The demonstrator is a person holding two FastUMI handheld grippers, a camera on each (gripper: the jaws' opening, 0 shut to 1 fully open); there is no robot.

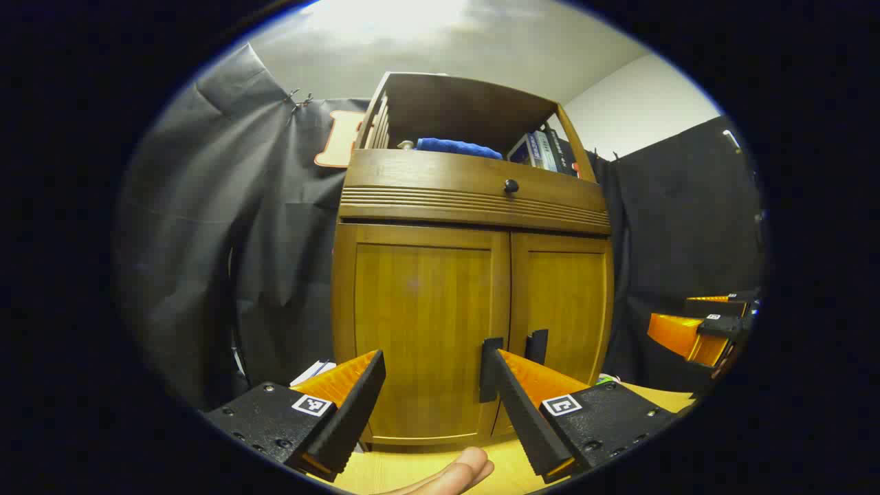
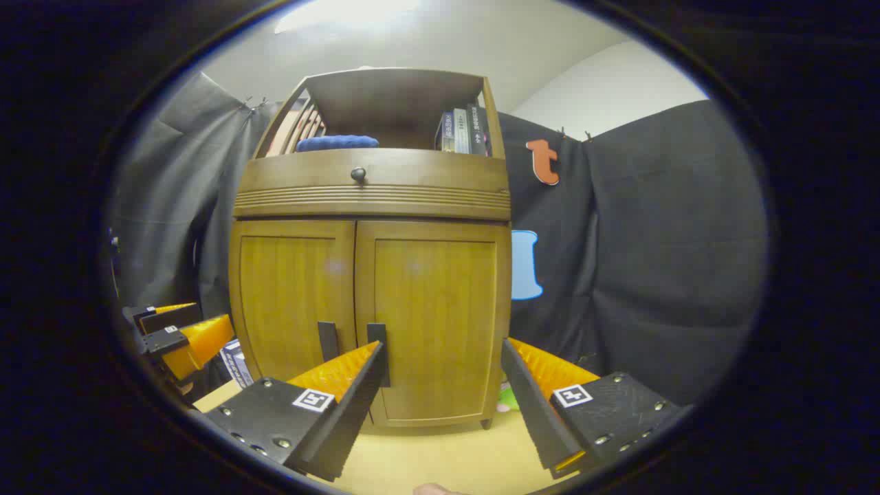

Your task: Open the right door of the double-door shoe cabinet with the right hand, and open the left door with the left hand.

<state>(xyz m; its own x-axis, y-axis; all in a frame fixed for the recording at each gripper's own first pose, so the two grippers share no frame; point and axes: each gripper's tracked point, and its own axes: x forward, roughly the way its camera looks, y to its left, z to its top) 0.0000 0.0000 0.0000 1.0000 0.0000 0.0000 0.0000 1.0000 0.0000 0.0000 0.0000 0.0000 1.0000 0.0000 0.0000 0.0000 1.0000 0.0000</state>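
The wooden shoe cabinet (image 1: 474, 199) stands ahead with both doors closed. In the left gripper view my left gripper (image 1: 433, 378) is open, a short way in front of the left door (image 1: 419, 323), its right finger overlapping the left door's black handle (image 1: 489, 368). The right door (image 1: 560, 309) has its own black handle (image 1: 537, 346). In the right gripper view my right gripper (image 2: 443, 375) is open before the right door (image 2: 433, 323), its left finger next to the right door's handle (image 2: 377, 354). The left door (image 2: 295, 302) and its handle (image 2: 328, 340) sit beside it.
The cabinet (image 2: 371, 185) has a drawer with a black knob (image 2: 358, 174), and an open shelf holding a blue cloth (image 2: 337, 143) and books (image 2: 464, 130). It rests on a light wooden surface (image 2: 440, 454). Black cloth walls surround it. A fingertip (image 1: 457, 474) shows at the bottom edge.
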